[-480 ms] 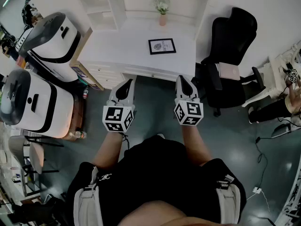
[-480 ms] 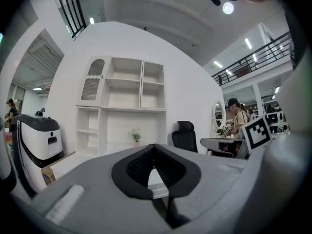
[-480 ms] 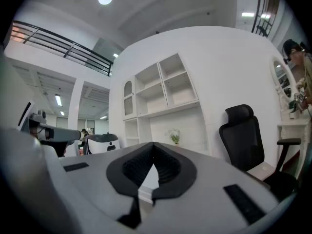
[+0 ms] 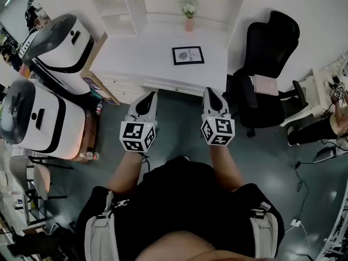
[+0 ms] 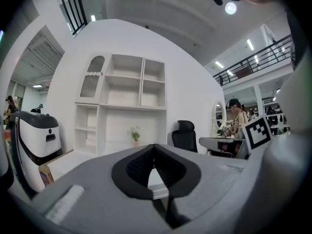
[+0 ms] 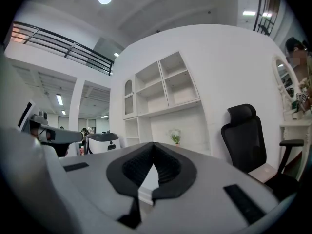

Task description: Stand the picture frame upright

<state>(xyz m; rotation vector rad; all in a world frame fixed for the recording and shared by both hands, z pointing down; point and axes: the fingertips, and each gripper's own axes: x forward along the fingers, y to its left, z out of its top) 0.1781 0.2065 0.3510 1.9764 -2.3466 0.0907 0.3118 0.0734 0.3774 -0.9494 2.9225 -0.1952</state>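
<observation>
the left gripper (image 4: 147, 102) and right gripper (image 4: 213, 98) are held side by side, jaws closed together with nothing gripped, short of the white surface (image 4: 130, 58). further on, the picture frame (image 4: 188, 55) is seen lying flat on it.

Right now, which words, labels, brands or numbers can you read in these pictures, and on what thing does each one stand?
Picture frame, lying on the white desk: a few lines of print, too small to read.
Left gripper and right gripper: black-and-white square markers only, no words.
Nothing else in any view bears text that can be read.
</observation>
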